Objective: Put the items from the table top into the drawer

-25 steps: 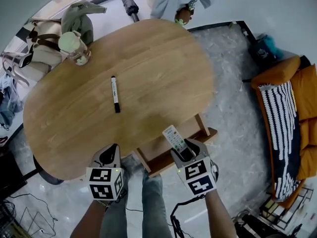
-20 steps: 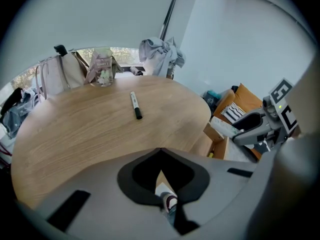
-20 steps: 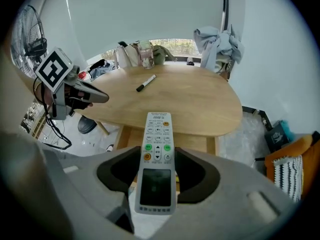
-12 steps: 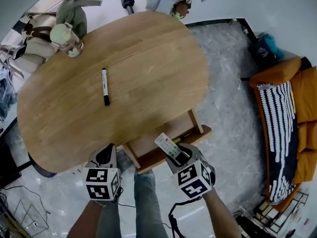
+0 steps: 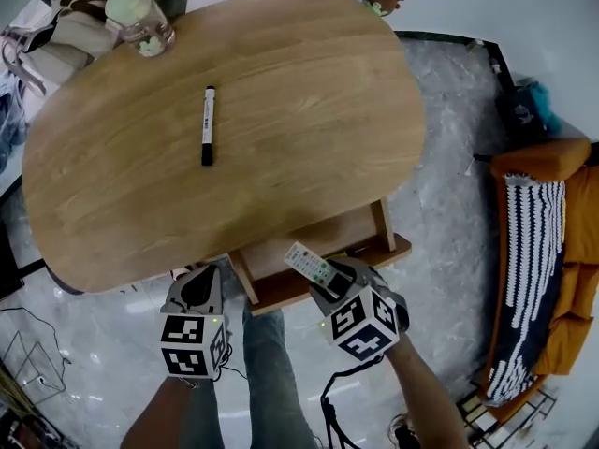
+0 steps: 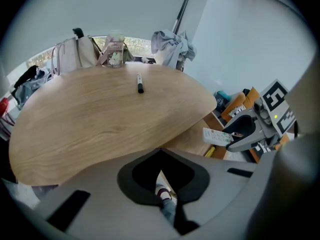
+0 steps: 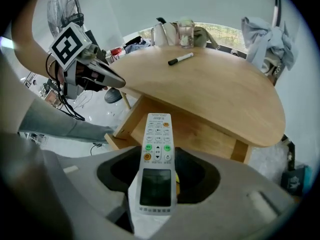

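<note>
Down at the near rim of the oval wooden table (image 5: 281,82), both grippers hang over the grey marbled floor (image 5: 459,157), and the drawer (image 5: 385,227) stands pulled out from under the tabletop. The right gripper (image 5: 328,282) has its fingers (image 7: 202,176) clamped on a white remote control (image 5: 307,263). The screen end sits between them, and the button end sticks out ahead of the fingertips over the open drawer. The left gripper (image 5: 204,283) is off to the side of the drawer's corner. Its fingers (image 6: 192,179) are pressed together at the tips with nothing between them, and a jeans leg (image 5: 271,372) shows below. Well beyond both sets of fingertips, a black marker pen (image 5: 207,138) lies flat on the bare wood. Further still, at the far edge, stands a clear bottle (image 5: 138,21) with a pale lid, and a beige bag (image 5: 65,40) sits behind it. Away to the right of the right fingers there's an orange sofa (image 5: 571,251) with a black-and-white striped throw (image 5: 529,279). Compared with a second ago, the remote is still in the same grip but now slants more to the left in the head view. The right gripper's marker cube (image 5: 363,325) also sits more tilted. The pen and bottle lie where they did, and the drawer is just as open.
</note>
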The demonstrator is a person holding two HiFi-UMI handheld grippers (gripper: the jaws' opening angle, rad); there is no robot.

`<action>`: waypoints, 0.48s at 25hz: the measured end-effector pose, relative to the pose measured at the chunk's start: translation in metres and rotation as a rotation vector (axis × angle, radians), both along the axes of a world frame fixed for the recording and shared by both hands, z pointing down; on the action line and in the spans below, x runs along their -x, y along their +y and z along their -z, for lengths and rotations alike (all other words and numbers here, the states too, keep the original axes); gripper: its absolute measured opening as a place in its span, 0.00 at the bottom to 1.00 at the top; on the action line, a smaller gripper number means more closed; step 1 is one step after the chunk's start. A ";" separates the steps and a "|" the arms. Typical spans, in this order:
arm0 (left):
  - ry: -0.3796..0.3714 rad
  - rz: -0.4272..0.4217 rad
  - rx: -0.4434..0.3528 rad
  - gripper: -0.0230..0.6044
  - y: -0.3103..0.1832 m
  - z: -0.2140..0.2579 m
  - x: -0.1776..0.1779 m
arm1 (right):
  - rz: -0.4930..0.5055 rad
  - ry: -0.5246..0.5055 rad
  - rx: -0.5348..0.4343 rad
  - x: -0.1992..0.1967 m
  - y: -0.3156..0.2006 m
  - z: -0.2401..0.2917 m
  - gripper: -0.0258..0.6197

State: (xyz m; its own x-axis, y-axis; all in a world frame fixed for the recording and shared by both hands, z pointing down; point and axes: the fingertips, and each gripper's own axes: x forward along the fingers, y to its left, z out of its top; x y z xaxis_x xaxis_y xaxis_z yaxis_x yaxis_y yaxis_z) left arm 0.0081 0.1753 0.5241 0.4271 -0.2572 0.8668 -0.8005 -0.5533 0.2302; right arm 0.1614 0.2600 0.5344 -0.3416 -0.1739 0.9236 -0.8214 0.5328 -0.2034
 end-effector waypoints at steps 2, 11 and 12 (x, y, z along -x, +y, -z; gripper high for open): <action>-0.004 0.032 0.014 0.02 0.004 -0.006 0.005 | 0.045 0.003 0.014 0.000 -0.001 -0.011 0.37; -0.016 0.116 0.039 0.02 0.005 -0.024 0.021 | 0.183 0.008 0.051 0.008 -0.016 -0.044 0.37; -0.017 0.124 0.038 0.02 0.003 -0.024 0.023 | 0.193 0.010 0.049 0.009 -0.018 -0.047 0.37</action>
State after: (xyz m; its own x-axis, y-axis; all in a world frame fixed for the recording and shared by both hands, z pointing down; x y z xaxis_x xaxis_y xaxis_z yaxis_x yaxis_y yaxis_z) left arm -0.0147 0.1788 0.5484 0.3793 -0.2740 0.8838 -0.8663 -0.4408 0.2351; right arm 0.1524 0.2419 0.5810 -0.3553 -0.0607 0.9328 -0.7072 0.6700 -0.2258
